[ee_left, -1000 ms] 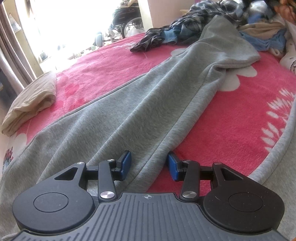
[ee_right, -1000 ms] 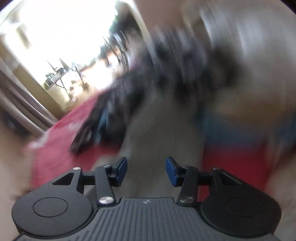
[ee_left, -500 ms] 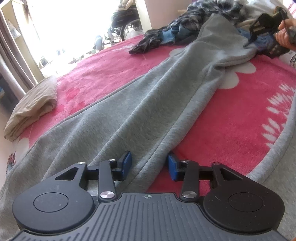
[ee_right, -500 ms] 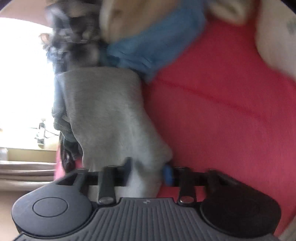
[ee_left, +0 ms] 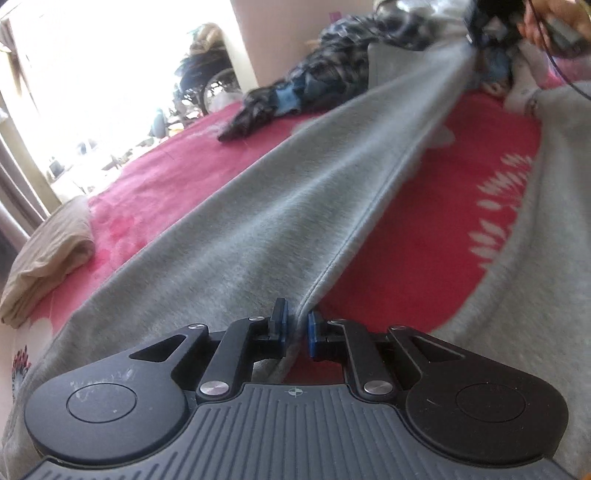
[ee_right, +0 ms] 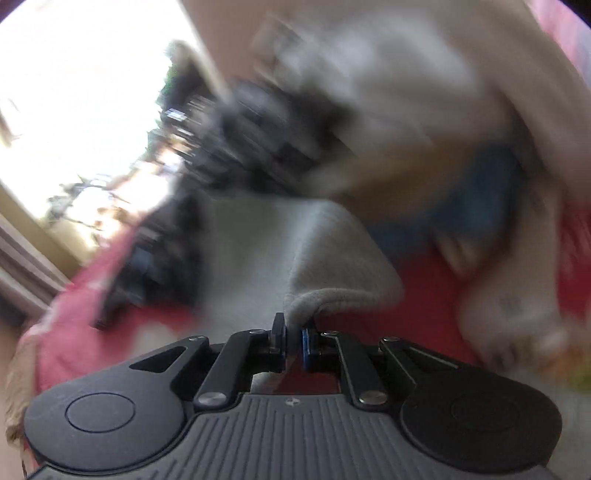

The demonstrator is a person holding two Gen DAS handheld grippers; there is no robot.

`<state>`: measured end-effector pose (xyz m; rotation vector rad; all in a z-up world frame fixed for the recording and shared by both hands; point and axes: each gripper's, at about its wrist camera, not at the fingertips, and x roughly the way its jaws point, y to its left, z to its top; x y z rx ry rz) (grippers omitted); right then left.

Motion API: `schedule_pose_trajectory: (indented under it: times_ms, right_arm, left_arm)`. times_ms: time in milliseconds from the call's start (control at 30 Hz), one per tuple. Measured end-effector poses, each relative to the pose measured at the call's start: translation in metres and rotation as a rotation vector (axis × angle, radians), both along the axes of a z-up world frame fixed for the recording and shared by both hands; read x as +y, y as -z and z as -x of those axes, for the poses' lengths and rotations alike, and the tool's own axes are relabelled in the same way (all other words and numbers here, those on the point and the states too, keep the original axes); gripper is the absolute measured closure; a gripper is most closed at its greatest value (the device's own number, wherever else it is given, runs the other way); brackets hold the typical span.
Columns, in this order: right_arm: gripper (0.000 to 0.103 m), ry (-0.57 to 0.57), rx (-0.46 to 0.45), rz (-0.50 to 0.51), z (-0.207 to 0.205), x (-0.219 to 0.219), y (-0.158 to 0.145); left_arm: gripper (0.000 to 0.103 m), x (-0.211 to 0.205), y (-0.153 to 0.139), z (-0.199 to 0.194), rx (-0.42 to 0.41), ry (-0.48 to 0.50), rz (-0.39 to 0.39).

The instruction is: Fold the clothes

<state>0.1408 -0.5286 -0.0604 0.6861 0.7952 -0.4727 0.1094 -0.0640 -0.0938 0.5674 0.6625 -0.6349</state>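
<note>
A long grey garment (ee_left: 295,192), soft fleece and probably trousers, lies stretched across a red flowered blanket (ee_left: 424,236) on a bed. The left gripper (ee_left: 295,328) has just closed its jaws narrowly on the hemmed edge at the garment's near end. The right gripper (ee_right: 293,341) has likewise just closed, pinching a curled corner of grey cloth at the garment's far end, next to a heap of dark plaid and blue clothes (ee_left: 314,85); that view is blurred. In the left view, a hand (ee_left: 550,22) with that gripper shows at the far end of the grey garment.

The step in hand looks like gripping both ends, ready for the first fold. The next move probably calls for lifting one end and carrying it over to meet the other, keeping the cloth taut so the edges line up.

The garment's long axis runs from the left gripper straight away toward the clothes heap, tapering toward the far end. A folded tan cloth (ee_left: 48,258) sits well to the left of the grey garment.
</note>
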Motion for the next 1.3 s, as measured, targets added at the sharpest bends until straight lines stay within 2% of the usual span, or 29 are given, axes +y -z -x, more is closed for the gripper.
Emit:
schedule_pose_trajectory:
  times_ms: [67,167,200,233,300,400,500,633,767,833,933,1033,1133,1233,1300]
  right_arm:
    - [0.094,0.029,0.077,-0.050,0.008,-0.004,0.033]
    - [0.087,0.089,0.116,-0.115,0.015,-0.015,0.056]
    - [0.082,0.110,0.112,-0.112,0.017,-0.020,0.054]
    - [0.071,0.129,0.117,-0.093,0.019,-0.026,0.050]
    - [0.060,0.166,0.125,-0.042,0.023,-0.038,0.039]
    - [0.060,0.169,0.090,0.018,0.034,-0.052,0.016]
    - [0.060,0.076,0.053,0.077,0.027,-0.046,-0.005]
    - [0.060,-0.165,-0.013,0.130,-0.008,-0.009,-0.024]
    - [0.057,-0.407,0.014,0.013,-0.072,0.044,-0.026]
    - [0.055,-0.478,0.059,-0.100,-0.110,0.067,-0.017]
    - [0.050,-0.429,0.136,-0.243,-0.149,0.093,-0.004]
    - [0.049,-0.365,0.227,-0.298,-0.185,0.107,0.012]
    - [0.049,-0.295,0.331,-0.300,-0.211,0.113,0.027]
    - [0.049,-0.272,0.438,-0.230,-0.231,0.126,0.044]
    - [0.048,-0.264,0.464,-0.200,-0.237,0.131,0.049]
  left_arm:
    - [0.093,-0.003,0.006,0.002,0.003,0.014,-0.033]
    - [0.093,-0.004,0.010,0.001,0.005,0.012,-0.047]
    - [0.092,-0.004,0.010,0.000,0.008,0.009,-0.046]
    - [0.091,-0.004,0.009,0.000,0.009,0.006,-0.045]
    - [0.090,-0.004,0.009,-0.001,0.015,0.002,-0.044]
    - [0.085,-0.003,0.006,0.000,0.039,-0.009,-0.032]
    - [0.077,-0.001,-0.002,0.003,0.081,-0.023,-0.002]
    - [0.075,0.003,-0.012,0.007,0.107,-0.045,0.022]
    - [0.073,0.003,-0.019,0.010,0.102,-0.059,0.037]
    - [0.073,0.002,-0.019,0.009,0.103,-0.067,0.041]
    - [0.072,0.001,-0.015,0.005,0.115,-0.077,0.043]
    - [0.072,0.001,-0.012,0.004,0.119,-0.073,0.041]
    - [0.072,0.002,-0.009,0.003,0.124,-0.071,0.052]
    - [0.071,0.003,-0.006,0.002,0.130,-0.070,0.061]
    - [0.071,0.003,-0.003,0.002,0.130,-0.066,0.061]
